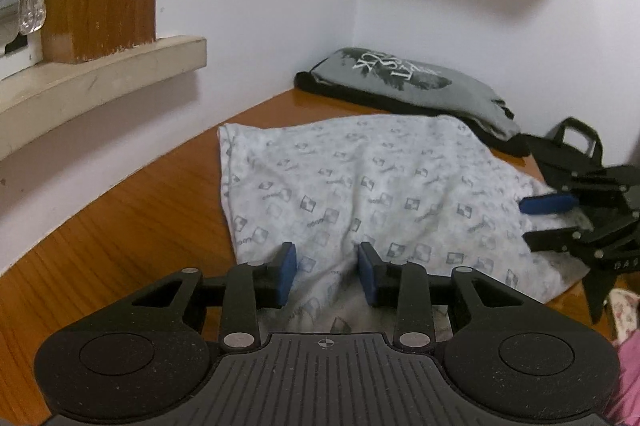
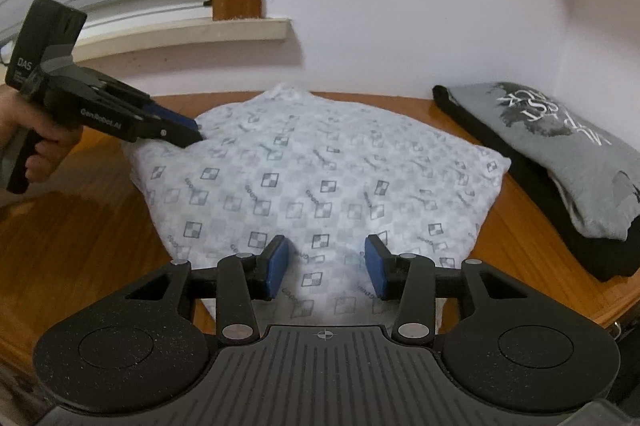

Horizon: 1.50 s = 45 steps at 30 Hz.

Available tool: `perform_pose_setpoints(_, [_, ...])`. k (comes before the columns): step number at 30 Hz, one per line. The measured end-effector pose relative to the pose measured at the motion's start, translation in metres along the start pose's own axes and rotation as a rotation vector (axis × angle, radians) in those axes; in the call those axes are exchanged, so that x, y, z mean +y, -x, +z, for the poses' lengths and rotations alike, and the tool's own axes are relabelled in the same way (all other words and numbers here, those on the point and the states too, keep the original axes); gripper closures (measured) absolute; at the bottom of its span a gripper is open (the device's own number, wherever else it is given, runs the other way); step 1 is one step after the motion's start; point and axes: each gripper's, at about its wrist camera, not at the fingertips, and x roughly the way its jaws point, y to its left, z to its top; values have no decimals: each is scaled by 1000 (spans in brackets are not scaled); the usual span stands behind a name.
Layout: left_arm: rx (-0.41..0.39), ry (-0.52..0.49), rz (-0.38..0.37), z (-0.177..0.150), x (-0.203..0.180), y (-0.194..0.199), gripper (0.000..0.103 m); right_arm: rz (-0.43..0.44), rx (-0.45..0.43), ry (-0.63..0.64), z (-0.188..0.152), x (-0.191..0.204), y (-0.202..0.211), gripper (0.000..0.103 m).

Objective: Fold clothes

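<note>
In the left wrist view, a pale printed garment (image 1: 360,193) is spread on a wooden table (image 1: 132,226), reaching from the near edge to the far wall. The left gripper (image 1: 327,272) is held over its near edge with jaws parted; cloth is seen between the blue pads, which are not pressed on it. At the right, the right gripper (image 1: 536,222) is seen over the garment's right side. A folded grey shirt (image 1: 404,81) lies at the far corner.

In the right wrist view, the right gripper (image 2: 326,268) is released above the garment's near edge, and the left gripper (image 2: 188,131) is seen at its far left corner.
</note>
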Motion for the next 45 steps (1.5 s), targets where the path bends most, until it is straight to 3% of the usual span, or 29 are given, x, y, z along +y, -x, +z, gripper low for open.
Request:
perform_pose_setpoints(33, [3, -35, 33, -3, -7, 2, 65, -13, -16, 21, -3, 5, 0, 60])
perform_pose_setpoints(45, [27, -68, -8, -2, -9, 3, 65, -25, -16, 18, -10, 5, 11, 60])
